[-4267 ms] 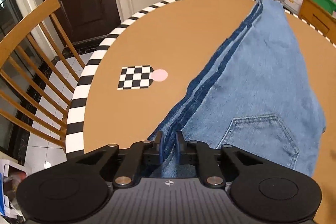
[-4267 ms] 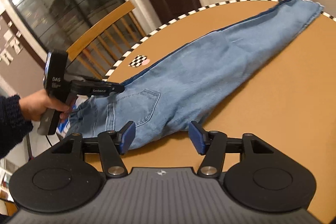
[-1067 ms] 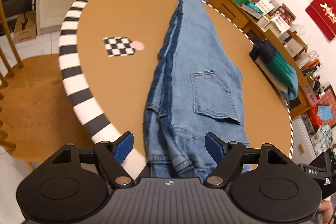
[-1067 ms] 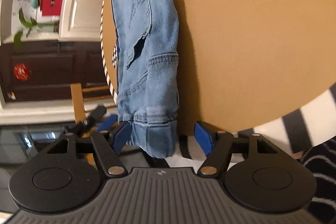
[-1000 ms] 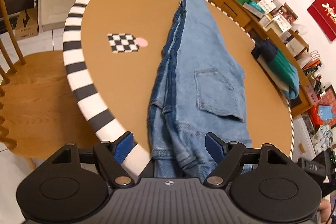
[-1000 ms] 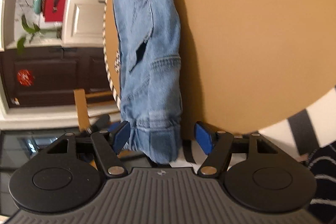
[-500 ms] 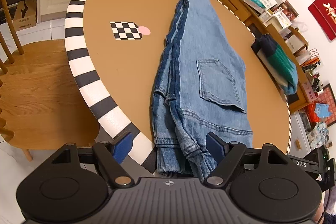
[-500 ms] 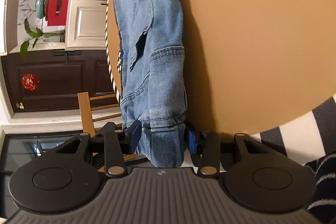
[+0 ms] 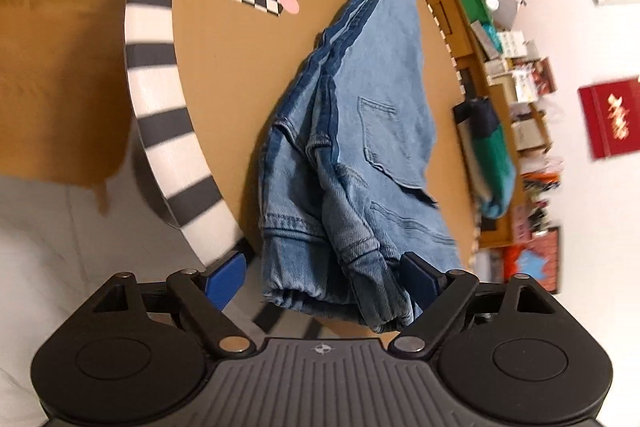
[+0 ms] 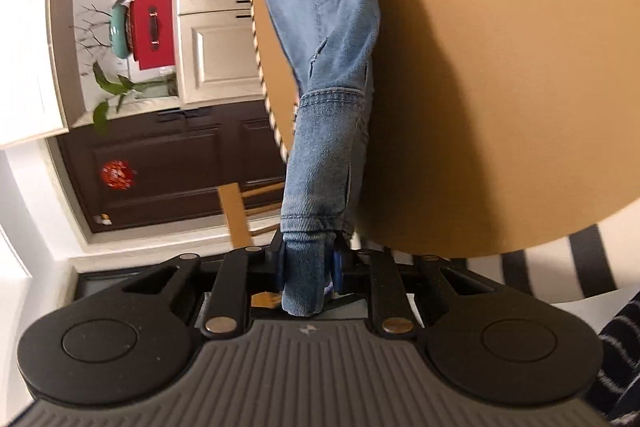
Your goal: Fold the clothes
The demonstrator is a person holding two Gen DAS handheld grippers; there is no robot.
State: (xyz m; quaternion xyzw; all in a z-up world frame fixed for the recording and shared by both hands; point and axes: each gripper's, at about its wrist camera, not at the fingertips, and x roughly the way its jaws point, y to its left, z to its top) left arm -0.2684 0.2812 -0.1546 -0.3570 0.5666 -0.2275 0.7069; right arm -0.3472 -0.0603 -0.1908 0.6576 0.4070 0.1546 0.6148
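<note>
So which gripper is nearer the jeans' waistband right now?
Right. The right gripper is closing, its pads already pinching the jeans at the waistband. The left gripper straddles the waistband, jaws opening, not gripping.

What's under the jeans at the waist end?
The jeans lie on the round table, the waistband overhanging its striped edge, floor below. The table under the denim is covered. The right gripper is closing on the waistband; the left gripper is opening around it.
</note>
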